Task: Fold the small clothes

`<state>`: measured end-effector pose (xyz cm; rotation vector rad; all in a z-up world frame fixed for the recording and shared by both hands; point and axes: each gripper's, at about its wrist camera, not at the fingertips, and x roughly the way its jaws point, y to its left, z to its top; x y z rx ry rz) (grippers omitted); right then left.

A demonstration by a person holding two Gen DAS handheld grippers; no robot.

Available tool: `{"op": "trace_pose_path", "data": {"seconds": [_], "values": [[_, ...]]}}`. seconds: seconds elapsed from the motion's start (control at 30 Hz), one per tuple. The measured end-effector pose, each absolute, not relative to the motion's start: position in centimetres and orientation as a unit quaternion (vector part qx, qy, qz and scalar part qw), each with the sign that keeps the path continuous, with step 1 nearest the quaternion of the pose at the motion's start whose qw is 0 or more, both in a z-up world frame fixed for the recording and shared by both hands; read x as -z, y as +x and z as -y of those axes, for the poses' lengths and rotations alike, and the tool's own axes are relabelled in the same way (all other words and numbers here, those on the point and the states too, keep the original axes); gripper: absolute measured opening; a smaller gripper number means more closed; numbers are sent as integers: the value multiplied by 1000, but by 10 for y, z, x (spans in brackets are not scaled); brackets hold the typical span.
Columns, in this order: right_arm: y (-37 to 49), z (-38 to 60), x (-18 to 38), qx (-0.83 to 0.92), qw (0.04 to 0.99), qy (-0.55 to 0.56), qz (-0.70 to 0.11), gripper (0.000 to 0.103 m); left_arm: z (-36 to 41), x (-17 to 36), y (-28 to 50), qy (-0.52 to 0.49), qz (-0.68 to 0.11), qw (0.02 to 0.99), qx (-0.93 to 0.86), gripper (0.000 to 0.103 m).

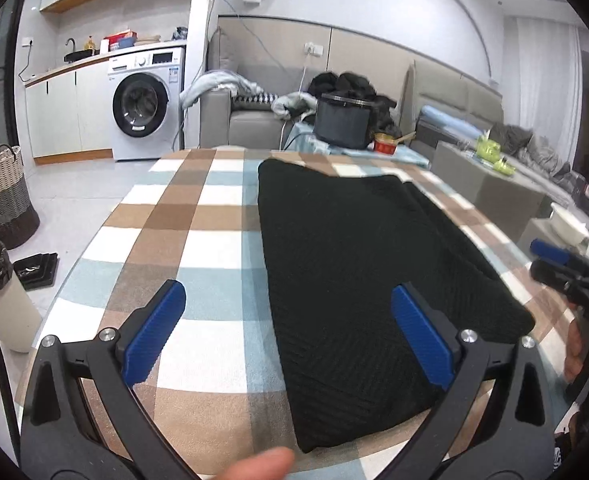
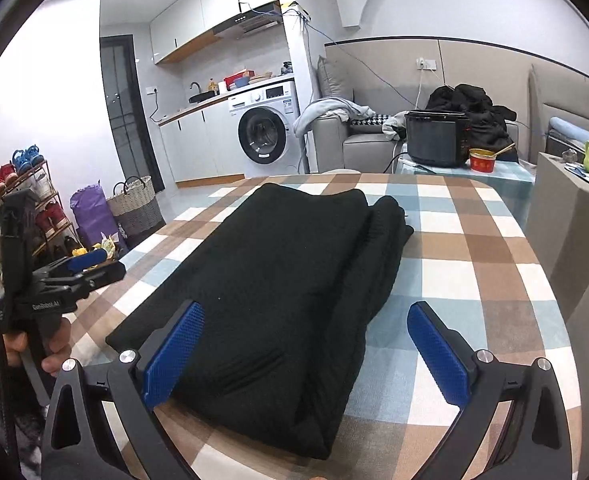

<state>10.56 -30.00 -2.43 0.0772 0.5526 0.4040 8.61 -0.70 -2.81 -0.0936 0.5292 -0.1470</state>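
We see black knit garment [image 1: 358, 280] lying flat in long folded rectangle on checked surface [image 1: 198, 216]. Left tool [image 1: 288, 332] and right tool [image 2: 306, 350] — both spread wide, grasping nothing — hover at near end, likely lining up next fold.

— What stands against the far wall?
— A white washing machine [image 2: 267, 130] under a counter with a black sink [image 2: 201, 97], white cabinets [image 2: 198, 8] above.
— And to its right?
— A grey sofa [image 2: 358, 144] heaped with clothes; pale tiled floor [image 1: 90, 184]; a woven basket [image 2: 136, 204] near the dark door [image 2: 128, 108].
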Motion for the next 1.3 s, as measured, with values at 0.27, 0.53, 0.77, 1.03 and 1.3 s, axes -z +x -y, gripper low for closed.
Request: {"op": "trace_pose_path", "data": {"seconds": [0.27,0.53,0.77,1.03,1.3], "values": [[98,296,27,-197,949,22,-243,103,4,27,78,-55,-232,969,70,102],[89,293,24,-200,954,10,-223,103,10,30,77,-44,-228,970,76,102],[86,292,24,-203,955,7,-215,103,9,30,75,-43,-225,970,75,102],[88,300,25,-203,956,23,-211,103,5,31,77,-51,-229,969,82,102],[89,301,25,-201,956,27,-212,103,5,33,79,-51,-230,968,88,102]]}}
